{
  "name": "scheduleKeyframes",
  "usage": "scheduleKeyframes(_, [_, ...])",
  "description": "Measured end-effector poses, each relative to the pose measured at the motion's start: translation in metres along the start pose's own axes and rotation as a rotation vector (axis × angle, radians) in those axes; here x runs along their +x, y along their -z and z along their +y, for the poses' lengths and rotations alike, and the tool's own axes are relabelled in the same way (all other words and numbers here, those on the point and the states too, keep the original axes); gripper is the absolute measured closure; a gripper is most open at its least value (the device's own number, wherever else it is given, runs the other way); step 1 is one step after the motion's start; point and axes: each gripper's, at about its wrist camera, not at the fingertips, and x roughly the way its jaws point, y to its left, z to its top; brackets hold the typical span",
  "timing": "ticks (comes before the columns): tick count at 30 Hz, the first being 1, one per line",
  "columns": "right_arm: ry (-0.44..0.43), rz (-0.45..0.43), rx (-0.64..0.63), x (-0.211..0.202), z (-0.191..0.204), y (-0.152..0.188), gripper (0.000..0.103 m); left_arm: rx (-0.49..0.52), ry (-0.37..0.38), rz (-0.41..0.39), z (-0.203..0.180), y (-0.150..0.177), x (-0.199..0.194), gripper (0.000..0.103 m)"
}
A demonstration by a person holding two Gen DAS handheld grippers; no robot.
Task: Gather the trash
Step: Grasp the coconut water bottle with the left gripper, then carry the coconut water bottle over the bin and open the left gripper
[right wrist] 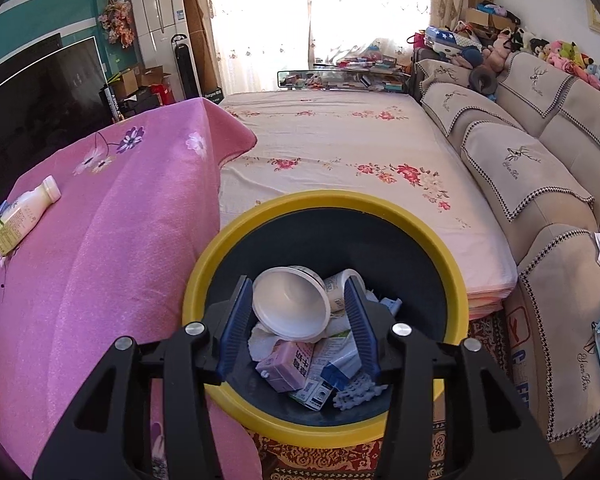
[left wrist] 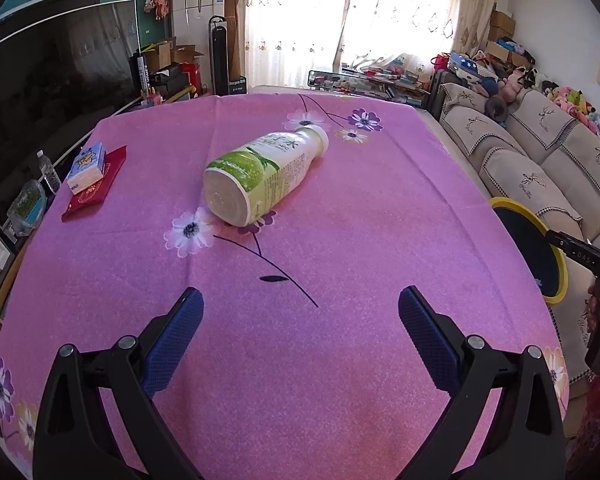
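1. Left tool [left wrist: 300,304]: blue pads spread wide in the lower part of the left wrist view, nothing between them, only pink cloth beneath.
2. Worktop [left wrist: 380,240]: covered with a pink flowered cloth that fills the middle of that view.
3. Bottle [left wrist: 266,176]: white with a green label, lying on its side at centre frame, base toward the camera, cap pointing to the upper right. Well apart from the left tool.
4. Tissue pack [left wrist: 87,167]: upper left of the frame, resting on a red flat packet [left wrist: 96,186], near the cloth's left edge.
5. Right tool [right wrist: 298,312]: lower centre of the right wrist view, pads partly apart, above the bin's opening. A white cup [right wrist: 290,304] shows between them; the pads do not appear to press on it, so released.
6. Bin [right wrist: 220,264]: yellow rim, dark inside, just right of the draped cloth. It holds the cup, a pink carton [right wrist: 286,364], other cartons and crumpled paper.
7. In this view the bottle [right wrist: 22,212] sits at the far left, on the cloth.
8. Bed [right wrist: 340,148] and sofa fill the upper right.
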Motion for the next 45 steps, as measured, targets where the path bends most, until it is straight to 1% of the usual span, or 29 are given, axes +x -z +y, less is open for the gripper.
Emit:
scheduleKeyframes(5, [-0.025,-0.007,-0.037,-0.001,0.024,-0.007,0.057,0.036,0.015,0.002,0.01,-0.027,0.022,0.006])
scheduleKeyframes(7, [-0.031,-0.009,-0.047,-0.002,0.03,-0.008,0.057,0.063,0.023,-0.01,0.012,-0.04,0.03,0.006])
scheduleKeyframes(9, [-0.037,-0.011,-0.053,-0.002,0.036,-0.009,0.057,0.087,0.003,-0.015,0.016,-0.052,0.04,0.006])
scheduleKeyframes(11, [-0.039,-0.01,-0.055,-0.002,0.039,-0.011,0.057,0.106,0.012,-0.012,0.02,-0.064,0.052,0.006])
scheduleKeyframes(14, [-0.04,-0.007,-0.062,-0.001,0.042,-0.013,0.056,0.113,0.015,0.015,0.03,-0.079,0.071,0.006])
scheduleKeyframes(17, [-0.038,0.001,-0.068,0.002,0.045,-0.014,0.056,0.118,0.049,0.05,0.037,-0.085,0.091,0.006])
scheduleKeyframes(21, [-0.04,0.011,-0.069,0.007,0.048,-0.016,0.055,0.141,0.076,0.069,0.038,-0.094,0.111,0.007])
scheduleKeyframes(24, [-0.044,0.019,-0.077,0.01,0.052,-0.016,0.055,0.138,0.09,0.083,0.037,-0.099,0.123,0.007])
scheduleKeyframes(25, [-0.046,0.021,-0.081,0.011,0.054,-0.016,0.053,0.133,0.097,0.087,0.038,-0.1,0.126,0.009])
scheduleKeyframes(27, [-0.05,0.02,-0.085,0.012,0.057,-0.016,0.052,0.125,0.106,0.093,0.037,-0.102,0.13,0.012])
scheduleKeyframes(28, [-0.053,0.021,-0.087,0.012,0.058,-0.016,0.052,0.123,0.109,0.097,0.037,-0.103,0.133,0.015])
scheduleKeyframes(29, [-0.054,0.02,-0.088,0.012,0.058,-0.016,0.052,0.125,0.108,0.099,0.036,-0.102,0.135,0.02])
scheduleKeyframes(32, [-0.056,0.02,-0.086,0.011,0.058,-0.016,0.052,0.129,0.102,0.112,0.035,-0.101,0.14,0.028])
scheduleKeyframes(37, [-0.057,0.02,-0.083,0.01,0.057,-0.014,0.052,0.131,0.099,0.107,0.034,-0.099,0.142,0.034])
scheduleKeyframes(39, [-0.06,0.018,-0.08,0.008,0.055,-0.012,0.052,0.125,0.112,0.105,0.034,-0.098,0.142,0.04])
scheduleKeyframes(41, [-0.064,0.014,-0.075,0.005,0.054,-0.01,0.052,0.124,0.116,0.105,0.032,-0.097,0.141,0.051])
scheduleKeyframes(43, [-0.068,0.01,-0.07,0.002,0.053,-0.007,0.052,0.12,0.109,0.099,0.029,-0.095,0.139,0.052])
scheduleKeyframes(45, [-0.071,0.006,-0.065,-0.002,0.051,-0.005,0.052,0.114,0.126,0.099,0.026,-0.093,0.136,0.052])
